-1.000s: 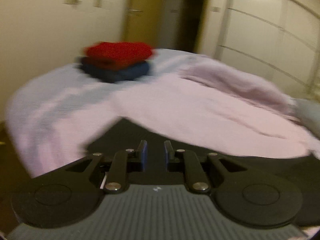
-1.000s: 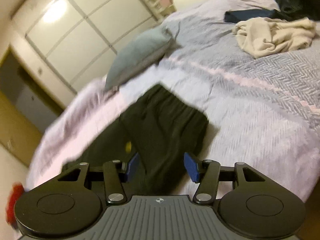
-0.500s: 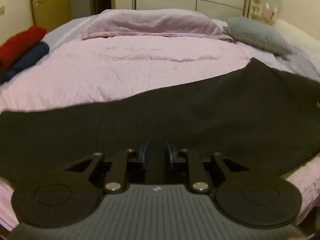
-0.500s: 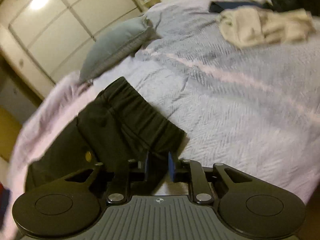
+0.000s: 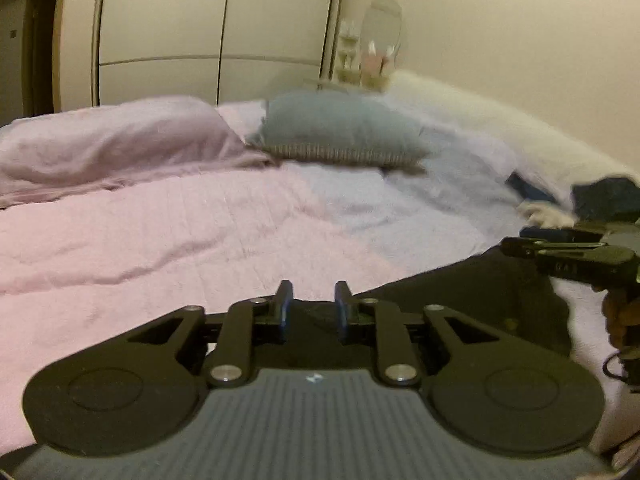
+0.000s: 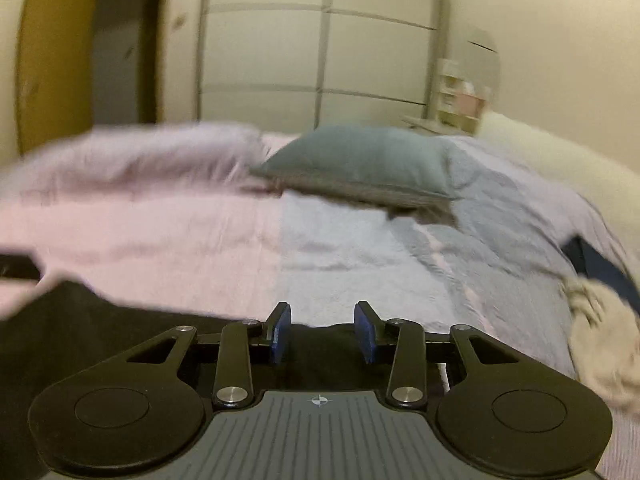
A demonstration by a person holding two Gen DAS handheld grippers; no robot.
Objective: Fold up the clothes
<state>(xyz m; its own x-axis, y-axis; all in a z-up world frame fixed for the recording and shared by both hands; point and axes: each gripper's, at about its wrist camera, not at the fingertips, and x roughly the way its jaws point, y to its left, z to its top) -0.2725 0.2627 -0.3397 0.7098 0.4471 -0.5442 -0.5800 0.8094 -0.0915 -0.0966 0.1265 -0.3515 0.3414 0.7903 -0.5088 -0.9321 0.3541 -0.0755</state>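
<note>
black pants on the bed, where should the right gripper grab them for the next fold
Probably the near edge of the black pants, which lie flat on the bed. Come in low from the front so one jaw slides under; the right gripper is open above that edge.

Dim, warm indoor light — ceiling-lamp glare on the wardrobe (image 6: 320,40) — motion blur, fisheye-bent edges.

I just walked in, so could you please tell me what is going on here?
A person is folding clothes on a bed with a gripper in each hand. A black garment lies flat along the near edge. The left gripper and right gripper both sit over it with jaws apart, gripping nothing. More clothes wait unfolded to the right, and a grey pillow lies further back.
</note>
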